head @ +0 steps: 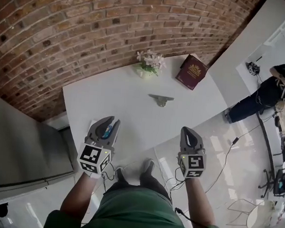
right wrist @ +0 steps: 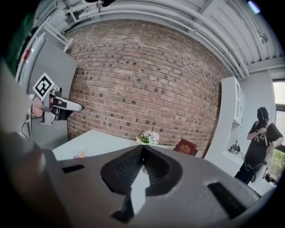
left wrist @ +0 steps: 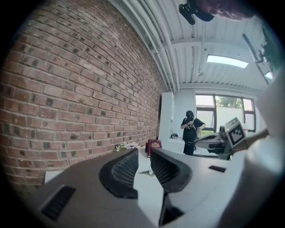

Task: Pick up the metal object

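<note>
The metal object (head: pixel 161 99) is a small grey T-shaped piece lying near the middle of the white table (head: pixel 85 102). Both grippers hover over the table's near edge, well short of it. My left gripper (head: pixel 107 125) is open with nothing gripped; in the left gripper view the metal object (left wrist: pixel 146 172) shows far off through the gap between its jaws (left wrist: pixel 144 152). My right gripper (head: pixel 187 131) is shut and empty, its tips meeting (right wrist: pixel 142 149); they hide most of the metal object in the right gripper view.
A small pot of flowers (head: pixel 149 64) and a maroon book (head: pixel 191 71) stand at the table's far edge by the brick wall. A small coloured item (head: pixel 107 131) lies under the left gripper. A grey cabinet (head: pixel 13 146) is at left. A person (head: pixel 270 93) stands far right.
</note>
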`<state>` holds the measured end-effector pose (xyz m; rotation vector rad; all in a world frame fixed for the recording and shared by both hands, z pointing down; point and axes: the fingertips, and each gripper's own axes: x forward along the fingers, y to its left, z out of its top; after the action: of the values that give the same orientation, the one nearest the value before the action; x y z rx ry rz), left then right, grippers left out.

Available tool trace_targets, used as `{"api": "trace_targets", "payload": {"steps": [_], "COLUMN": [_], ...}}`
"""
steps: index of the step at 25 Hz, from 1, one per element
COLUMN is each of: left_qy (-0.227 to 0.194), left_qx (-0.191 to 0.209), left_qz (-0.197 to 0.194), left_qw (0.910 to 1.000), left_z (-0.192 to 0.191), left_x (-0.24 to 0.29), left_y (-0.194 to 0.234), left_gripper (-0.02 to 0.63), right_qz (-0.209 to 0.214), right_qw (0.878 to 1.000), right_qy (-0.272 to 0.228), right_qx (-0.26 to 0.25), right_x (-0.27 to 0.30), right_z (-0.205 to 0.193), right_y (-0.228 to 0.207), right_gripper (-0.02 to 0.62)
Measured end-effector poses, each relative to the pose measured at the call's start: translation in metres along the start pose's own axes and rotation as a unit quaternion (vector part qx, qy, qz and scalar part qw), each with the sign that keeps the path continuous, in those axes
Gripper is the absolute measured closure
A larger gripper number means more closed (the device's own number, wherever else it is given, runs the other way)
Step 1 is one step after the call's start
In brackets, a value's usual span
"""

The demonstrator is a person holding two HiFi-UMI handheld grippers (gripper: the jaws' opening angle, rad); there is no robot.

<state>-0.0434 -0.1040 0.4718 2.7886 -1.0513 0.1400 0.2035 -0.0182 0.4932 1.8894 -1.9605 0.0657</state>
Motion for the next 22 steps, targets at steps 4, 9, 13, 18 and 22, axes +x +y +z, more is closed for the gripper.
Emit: {"api": "trace_targets", "payload": {"steps": [4,9,13,18,22], "left_qy": [-0.001,0.006,0.023,0.048,0.065], "left_qx": [0.009,0.019,0.018,0.007,0.002], "left_qz": [0.036,0.083,0.113,0.156,0.189], "left_qw": [0.9993,0.9963,0.9932,0.9866,0.9799], "left_z": [0.005,0.012,0.002,-0.018,-0.025], "left_x": [0.003,0.017,0.031,0.034,0.025], "left_y": [0.006,0.008,0.000,-0.012,-0.016], "left_gripper": [0.528,0.528,0.528,0.528,0.528], "right_qz": [0.020,0.070,0.113,0.159,0.200], "right_qw": [0.999,0.994,0.986,0.969,0.950], "right_qy": [-0.001,0.006,0.035,0.059,0.091], "right_qx": [-0.037,-0.078,-0.116,-0.179,-0.221], "right_x": [0.037,0.087,0.124,0.163,0.194], "right_z": [-0.009,-0.019,-0.046,-0.082,-0.114], "right_y": [-0.011,-0.024,-0.032,-0.035,-0.029], "right_gripper": [0.590,0.574,0.541,0.531,0.512]}}
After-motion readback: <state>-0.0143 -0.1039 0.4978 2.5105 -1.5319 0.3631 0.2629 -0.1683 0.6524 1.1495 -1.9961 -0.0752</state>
